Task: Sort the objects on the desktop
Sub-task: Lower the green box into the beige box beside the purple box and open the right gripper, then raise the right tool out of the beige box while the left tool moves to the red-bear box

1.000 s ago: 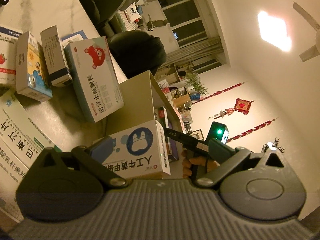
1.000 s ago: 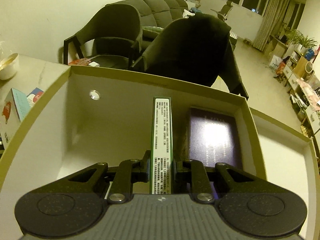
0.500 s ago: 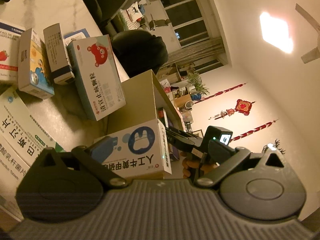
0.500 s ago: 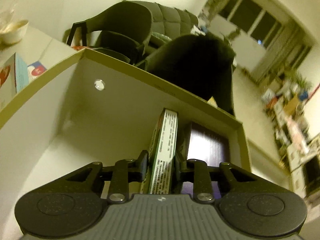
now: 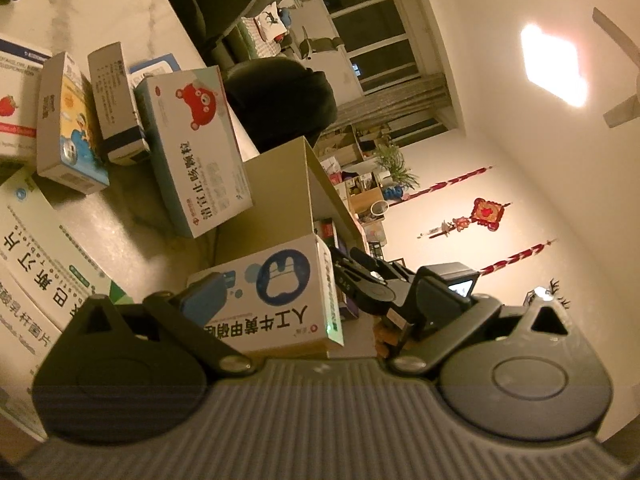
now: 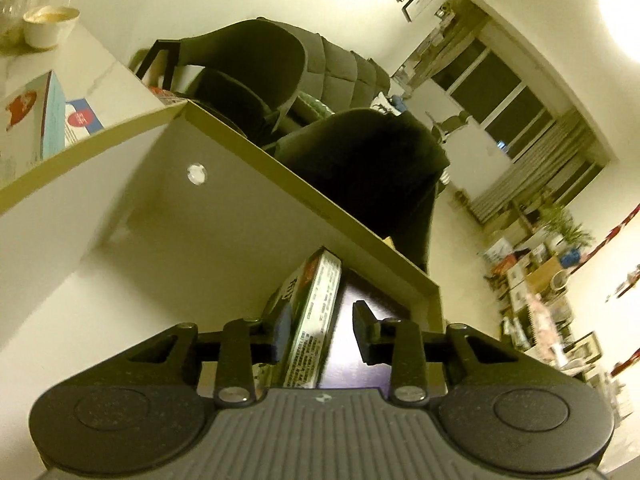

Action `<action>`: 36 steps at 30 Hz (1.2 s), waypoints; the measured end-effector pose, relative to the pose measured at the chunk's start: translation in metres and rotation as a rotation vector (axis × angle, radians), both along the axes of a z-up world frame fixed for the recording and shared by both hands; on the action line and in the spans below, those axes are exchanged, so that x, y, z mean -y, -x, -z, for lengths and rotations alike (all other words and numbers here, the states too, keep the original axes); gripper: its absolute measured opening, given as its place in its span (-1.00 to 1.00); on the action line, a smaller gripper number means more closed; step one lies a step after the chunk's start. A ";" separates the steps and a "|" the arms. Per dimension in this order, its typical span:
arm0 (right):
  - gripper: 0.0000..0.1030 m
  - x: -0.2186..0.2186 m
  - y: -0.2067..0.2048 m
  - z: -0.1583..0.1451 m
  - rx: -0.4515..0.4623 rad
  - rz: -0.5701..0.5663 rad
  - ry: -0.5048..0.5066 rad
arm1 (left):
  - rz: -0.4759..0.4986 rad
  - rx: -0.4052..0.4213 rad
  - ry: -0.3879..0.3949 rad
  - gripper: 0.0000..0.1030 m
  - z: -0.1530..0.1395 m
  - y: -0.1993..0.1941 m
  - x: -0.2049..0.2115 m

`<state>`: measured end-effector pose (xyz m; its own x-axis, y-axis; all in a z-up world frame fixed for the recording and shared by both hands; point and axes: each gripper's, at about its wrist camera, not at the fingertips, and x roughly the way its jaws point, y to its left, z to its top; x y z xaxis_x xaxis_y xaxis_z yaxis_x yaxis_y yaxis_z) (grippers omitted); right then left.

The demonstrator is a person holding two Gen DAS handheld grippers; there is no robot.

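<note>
The left gripper (image 5: pixel 276 300) is clamping the white box with the blue rabbit (image 5: pixel 276 296), holding it just beside the cardboard box's (image 5: pixel 276 184) outer wall, above the table's (image 5: pixel 120 8) edge. The right gripper (image 6: pixel 320 334) is hanging inside that cardboard box with fingers spread; the green-edged box (image 6: pixel 316 328) is standing between them, apparently touching only the left finger (image 6: pixel 276 340), against a dark purple box (image 6: pixel 352 356).

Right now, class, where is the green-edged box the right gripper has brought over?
In the right wrist view, the green-edged box stands on edge inside the cardboard box, beside a dark purple box.
</note>
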<state>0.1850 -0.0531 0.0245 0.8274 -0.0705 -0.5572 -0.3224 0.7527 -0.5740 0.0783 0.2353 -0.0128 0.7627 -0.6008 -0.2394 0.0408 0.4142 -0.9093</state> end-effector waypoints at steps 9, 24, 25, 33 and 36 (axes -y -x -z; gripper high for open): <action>-0.28 0.016 0.003 -0.015 -0.029 0.013 -0.142 | -0.029 -0.008 -0.011 1.00 -0.001 0.002 -0.008; -0.06 0.040 0.037 -0.048 -0.063 0.010 -0.410 | -0.086 -0.082 -0.061 1.00 -0.004 -0.008 -0.022; -0.03 0.042 0.038 -0.050 -0.065 0.010 -0.431 | -0.083 -0.096 -0.068 1.00 -0.004 -0.012 -0.022; 0.24 0.057 0.063 -0.070 -0.042 -0.012 -0.558 | -0.074 -0.230 -0.166 1.00 -0.009 -0.056 -0.003; 0.33 0.061 0.074 -0.074 -0.034 -0.025 -0.574 | -0.065 -0.263 -0.178 1.00 -0.008 -0.069 0.006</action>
<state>0.1115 -0.1138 0.0983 0.8061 0.2706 -0.5263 -0.3552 0.9326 -0.0646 0.1474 0.2294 -0.0050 0.6964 -0.4836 -0.5302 -0.2178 0.5615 -0.7983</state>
